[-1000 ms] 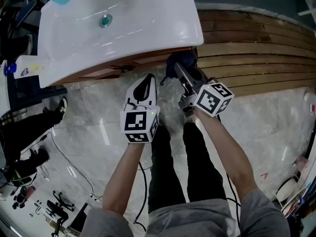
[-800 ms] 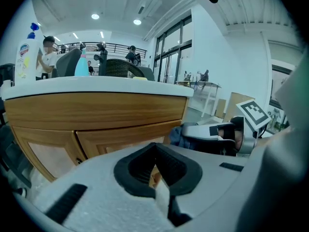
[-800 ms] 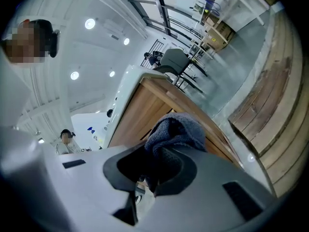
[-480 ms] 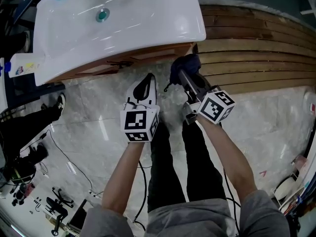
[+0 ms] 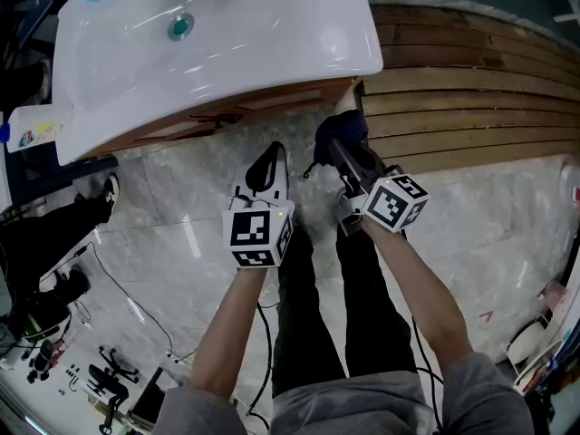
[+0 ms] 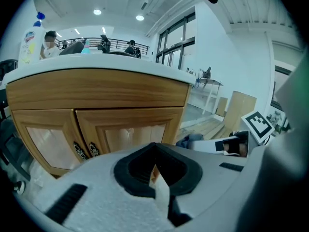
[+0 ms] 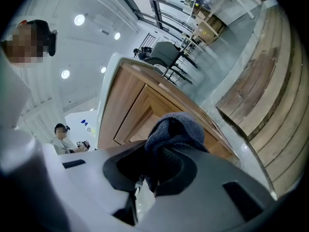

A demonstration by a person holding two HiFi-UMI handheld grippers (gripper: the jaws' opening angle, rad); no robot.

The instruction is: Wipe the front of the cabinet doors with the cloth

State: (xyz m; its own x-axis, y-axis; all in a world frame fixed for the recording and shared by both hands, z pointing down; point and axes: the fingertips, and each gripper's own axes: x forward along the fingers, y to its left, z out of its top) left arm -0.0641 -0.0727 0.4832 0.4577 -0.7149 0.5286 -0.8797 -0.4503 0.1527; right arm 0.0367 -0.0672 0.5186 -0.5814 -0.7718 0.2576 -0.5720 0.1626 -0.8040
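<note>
Grey marble floor [image 5: 163, 243] fills most of the head view, w/ a curved wood deck [image 5: 471, 80] at upper right. White sink [image 5: 272, 34] sits on top of a wood cabinet [image 6: 96, 88]. The sink overhangs the cabinet front. Two panelled doors [image 6: 130, 134] face the L gripper view, w/ dark handles [image 6: 85, 150] side by side at the centre seam.

Person stands facing the cabinet, black-trousered legs [image 5: 362, 315] below both grippers.

L gripper [image 6: 154, 151] is held low, in front of the doors and apart from them. Jaws are closed together, nothing btwn them.

R gripper [image 7: 159, 153] points at the cabinet's right end, under the sink edge. Jaws are clamped on a dark blue-grey cloth [image 7: 176, 129], which bunches out past the tips. Cloth is close to the wood at that corner. Contact w/ the door can't be told from any view.

White bottle [image 6: 28, 42] stands on the sink's left end.
</note>
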